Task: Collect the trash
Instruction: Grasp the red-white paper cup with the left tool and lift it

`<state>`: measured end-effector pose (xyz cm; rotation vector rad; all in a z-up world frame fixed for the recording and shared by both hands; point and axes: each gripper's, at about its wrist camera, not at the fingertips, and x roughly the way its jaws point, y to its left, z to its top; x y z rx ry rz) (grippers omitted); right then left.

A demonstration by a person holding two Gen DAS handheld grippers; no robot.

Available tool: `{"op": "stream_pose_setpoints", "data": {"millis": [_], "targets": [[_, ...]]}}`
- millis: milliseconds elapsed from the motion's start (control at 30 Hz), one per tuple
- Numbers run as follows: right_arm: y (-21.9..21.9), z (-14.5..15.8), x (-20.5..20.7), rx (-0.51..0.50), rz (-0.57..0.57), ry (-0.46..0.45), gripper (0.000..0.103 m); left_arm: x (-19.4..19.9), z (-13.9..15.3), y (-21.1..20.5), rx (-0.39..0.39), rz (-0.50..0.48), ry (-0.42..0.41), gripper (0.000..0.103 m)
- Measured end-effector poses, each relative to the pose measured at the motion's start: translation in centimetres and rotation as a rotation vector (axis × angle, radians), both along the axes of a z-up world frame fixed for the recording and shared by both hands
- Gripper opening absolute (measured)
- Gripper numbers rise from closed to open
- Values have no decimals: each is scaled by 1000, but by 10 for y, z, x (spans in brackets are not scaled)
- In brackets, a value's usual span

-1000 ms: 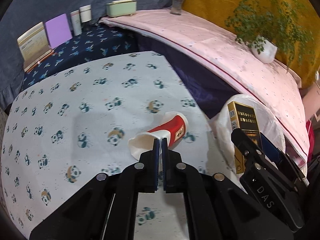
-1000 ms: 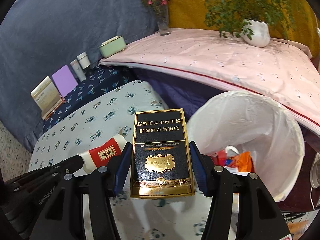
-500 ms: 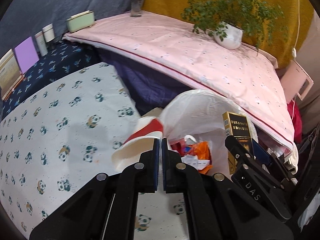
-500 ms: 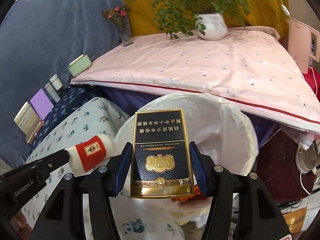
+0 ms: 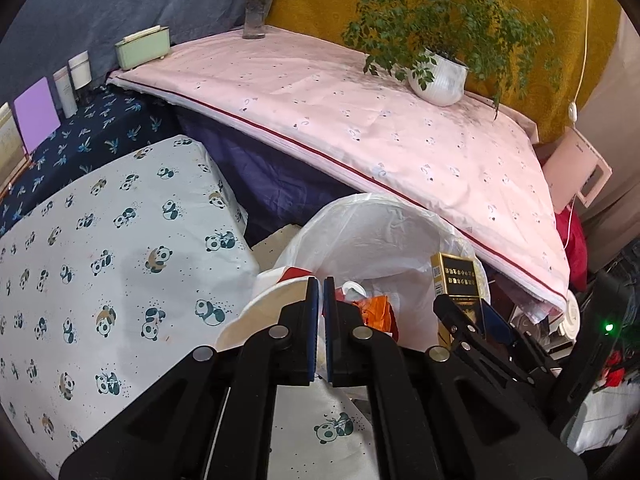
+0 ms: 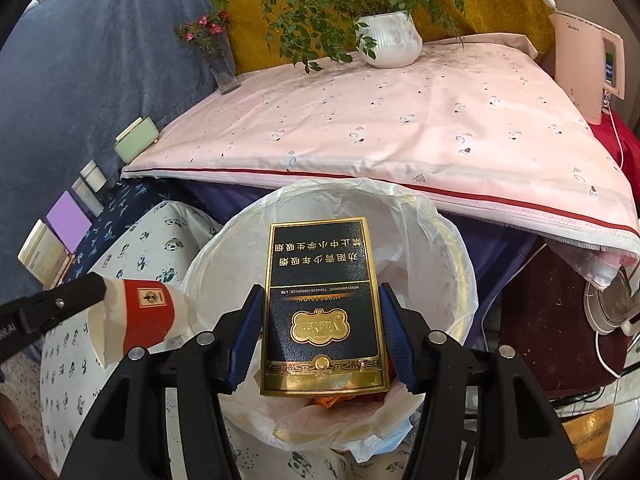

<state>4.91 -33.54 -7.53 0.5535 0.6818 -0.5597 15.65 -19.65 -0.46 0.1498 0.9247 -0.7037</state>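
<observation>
Your right gripper is clamped on a black cigarette box with gold trim and an embossed gold emblem, its print upside down to the camera, held over the open mouth of the white-lined trash bin. Your left gripper has its pads pinched together on the rim of a white paper cup with a red band and small crest, lying sideways just left of the bin's edge. A second ago both pieces hung above the panda-print cloth; now the box sits squarely over the bin, the cup at its rim. Orange scraps lie inside, probably wrappers, though the view is cramped.
</observation>
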Motion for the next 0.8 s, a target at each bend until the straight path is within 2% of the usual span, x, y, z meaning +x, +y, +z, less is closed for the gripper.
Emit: {"op": "stream_pose_setpoints", "data": {"millis": [200, 467, 500, 533, 600, 700, 800], "targets": [[2, -4, 3, 6, 10, 1, 55, 12, 3, 21, -6, 41, 1, 3], [4, -9, 8, 12, 20, 9, 55, 23, -16, 39, 12, 85, 53, 4], [4, -10, 9, 14, 21, 10, 55, 23, -17, 42, 13, 92, 60, 10], [3, -10, 9, 14, 22, 11, 55, 24, -18, 47, 13, 102, 65, 25], [4, -11, 10, 15, 24, 13, 55, 25, -19, 56, 14, 127, 52, 47], [4, -14, 10, 17, 28, 18, 55, 25, -23, 70, 46, 142, -1, 56], [5, -18, 11, 19, 32, 26, 55, 29, -37, 78, 87, 130, -3, 61]]}}
